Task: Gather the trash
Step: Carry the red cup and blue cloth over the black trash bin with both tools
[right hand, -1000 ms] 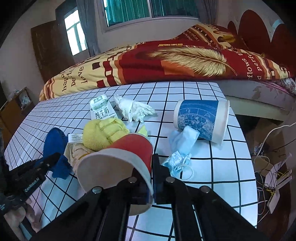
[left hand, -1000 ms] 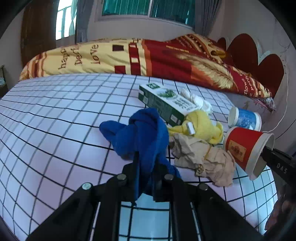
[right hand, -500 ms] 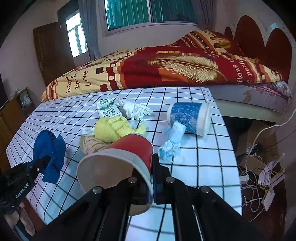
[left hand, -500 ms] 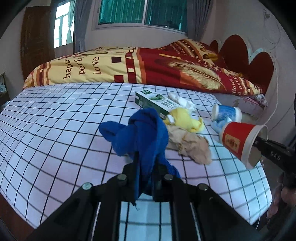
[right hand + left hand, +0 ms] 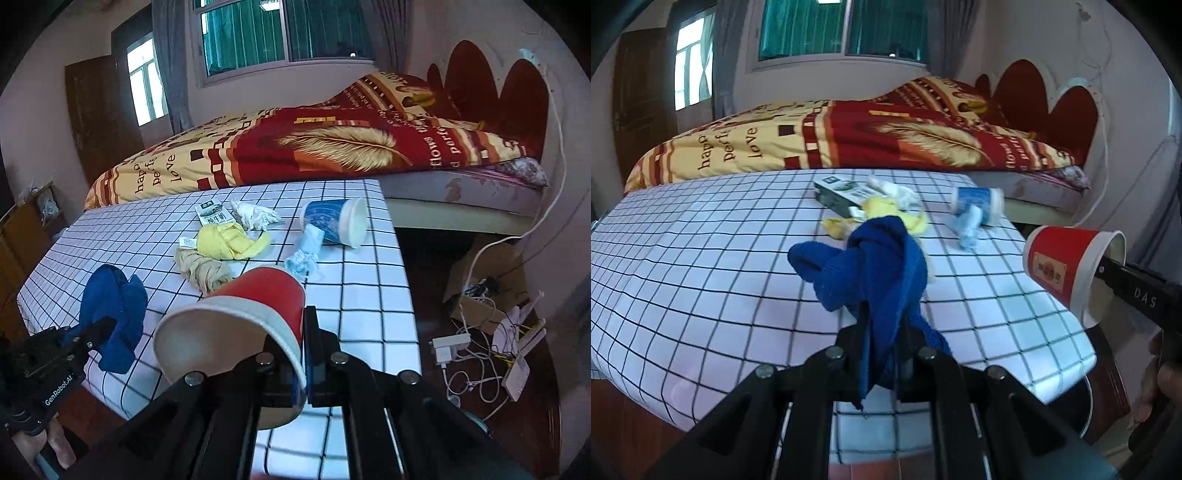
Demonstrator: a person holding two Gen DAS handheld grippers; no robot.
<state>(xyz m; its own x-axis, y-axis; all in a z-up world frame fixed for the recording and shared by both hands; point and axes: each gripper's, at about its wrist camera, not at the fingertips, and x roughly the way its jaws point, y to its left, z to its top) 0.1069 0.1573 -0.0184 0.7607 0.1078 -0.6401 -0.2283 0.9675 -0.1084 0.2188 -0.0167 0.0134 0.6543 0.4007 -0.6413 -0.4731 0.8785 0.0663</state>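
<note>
A blue cloth (image 5: 875,266) is pinched between the pressed-together fingers of the left hand-held gripper (image 5: 882,325) and is held above the near edge of the bench (image 5: 701,266), which is covered with a white black-grid cloth. A red cup (image 5: 236,325) is clamped by its rim wall in the right hand-held gripper (image 5: 304,350), mouth toward the camera; a yellow label is seen on its side in the left view, its print too small to be read. "DAS" is printed on the right gripper's finger, and "GenRobot.AI" on the left gripper's body.

Left on the bench are a green-and-white carton (image 5: 212,216) with Chinese characters, a white tissue (image 5: 255,216) just beside it, a yellow cloth (image 5: 229,242) with a small white tag, a beige wad (image 5: 203,269) touching the yellow cloth, a tipped blue cup (image 5: 334,221), and a light-blue mask (image 5: 304,254) at its side.

On the bed's quilt (image 5: 295,147) behind, "love", "perfect" and "flows" can be read.
</note>
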